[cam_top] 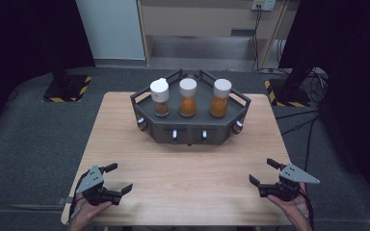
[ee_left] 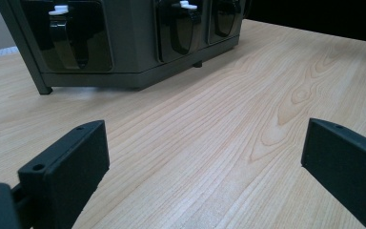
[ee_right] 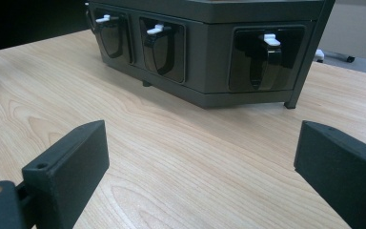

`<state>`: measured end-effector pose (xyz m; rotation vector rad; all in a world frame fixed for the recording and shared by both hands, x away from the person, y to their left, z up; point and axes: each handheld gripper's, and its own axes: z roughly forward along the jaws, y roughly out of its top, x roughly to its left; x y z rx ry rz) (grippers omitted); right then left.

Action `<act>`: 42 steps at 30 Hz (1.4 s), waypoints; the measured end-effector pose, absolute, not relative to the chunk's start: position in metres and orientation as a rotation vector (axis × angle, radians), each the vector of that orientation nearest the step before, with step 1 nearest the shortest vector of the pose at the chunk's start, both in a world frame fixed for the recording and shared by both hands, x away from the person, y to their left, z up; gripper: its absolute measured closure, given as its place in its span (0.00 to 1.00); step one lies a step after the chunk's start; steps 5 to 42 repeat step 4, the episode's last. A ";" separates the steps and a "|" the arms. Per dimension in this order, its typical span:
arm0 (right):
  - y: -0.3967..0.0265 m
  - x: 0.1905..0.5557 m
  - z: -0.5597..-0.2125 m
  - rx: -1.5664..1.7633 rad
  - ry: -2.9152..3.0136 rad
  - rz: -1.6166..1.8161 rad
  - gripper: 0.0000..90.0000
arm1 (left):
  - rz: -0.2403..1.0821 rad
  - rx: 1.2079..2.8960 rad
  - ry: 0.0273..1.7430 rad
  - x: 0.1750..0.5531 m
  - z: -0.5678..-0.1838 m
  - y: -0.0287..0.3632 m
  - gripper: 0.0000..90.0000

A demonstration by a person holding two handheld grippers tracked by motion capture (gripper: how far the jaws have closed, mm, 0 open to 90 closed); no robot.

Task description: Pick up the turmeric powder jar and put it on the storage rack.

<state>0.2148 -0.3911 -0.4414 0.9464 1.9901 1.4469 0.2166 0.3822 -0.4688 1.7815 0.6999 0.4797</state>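
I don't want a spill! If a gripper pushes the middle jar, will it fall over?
The middle jar looks tall and narrow, so a push near its white cap would probably tip it. It seems mostly full of orange powder, so likely fairly heavy. The rack rails might catch it.

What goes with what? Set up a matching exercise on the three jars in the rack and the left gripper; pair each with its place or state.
1. left jar
2. middle jar
3. right jar
4. left gripper

a. rack's centre
b. open, at the table's near edge
c. least filled, darker brown contents
d. nearest the rack's right end

Pairs: 1-c, 2-a, 3-d, 4-b
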 end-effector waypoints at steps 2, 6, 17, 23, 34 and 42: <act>-0.391 0.215 -0.441 0.949 1.993 1.446 0.04 | 0.481 1.782 0.699 0.217 -0.469 0.382 0.01; -0.390 0.215 -0.441 0.950 1.996 1.443 0.04 | 0.480 1.783 0.700 0.217 -0.469 0.382 0.01; -0.390 0.215 -0.441 0.950 1.996 1.443 0.04 | 0.480 1.783 0.700 0.217 -0.469 0.382 0.01; -0.390 0.215 -0.441 0.950 1.996 1.443 0.04 | 0.480 1.783 0.700 0.217 -0.469 0.382 0.01; -0.390 0.215 -0.441 0.950 1.996 1.443 0.04 | 0.480 1.783 0.700 0.217 -0.469 0.382 0.01; -0.390 0.215 -0.441 0.950 1.996 1.443 0.04 | 0.480 1.783 0.700 0.217 -0.469 0.382 0.01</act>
